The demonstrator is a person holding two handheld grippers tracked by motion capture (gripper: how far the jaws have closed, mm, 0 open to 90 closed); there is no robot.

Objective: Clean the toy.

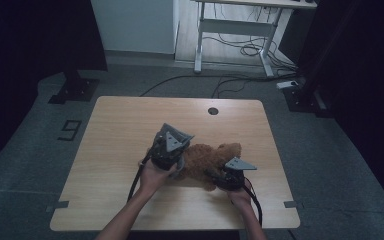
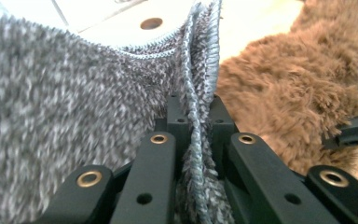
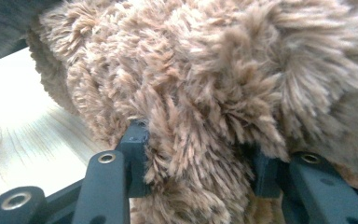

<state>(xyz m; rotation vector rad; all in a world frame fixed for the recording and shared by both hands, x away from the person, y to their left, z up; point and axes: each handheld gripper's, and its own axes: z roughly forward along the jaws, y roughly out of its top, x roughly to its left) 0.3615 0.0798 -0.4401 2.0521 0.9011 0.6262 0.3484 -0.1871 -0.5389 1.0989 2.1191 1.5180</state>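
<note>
A brown plush bear (image 1: 207,157) lies on the wooden table (image 1: 125,120), right of centre and near the front. My right gripper (image 1: 219,176) comes at it from the front right. In the right gripper view its jaws (image 3: 198,149) are shut on a thick tuft of the bear's fur (image 3: 223,84). My left gripper (image 1: 170,147) is at the bear's left side. In the left gripper view it (image 2: 198,109) is shut on a folded edge of a grey fuzzy cloth (image 2: 65,102), with the bear (image 2: 284,93) just to its right.
A round cable hole (image 1: 213,110) sits near the table's far edge. Behind the table stands a white desk frame (image 1: 235,30) with loose cables (image 1: 240,50) on the floor. Black stand bases (image 1: 75,87) flank the table. A "9" (image 1: 70,130) marks the floor at left.
</note>
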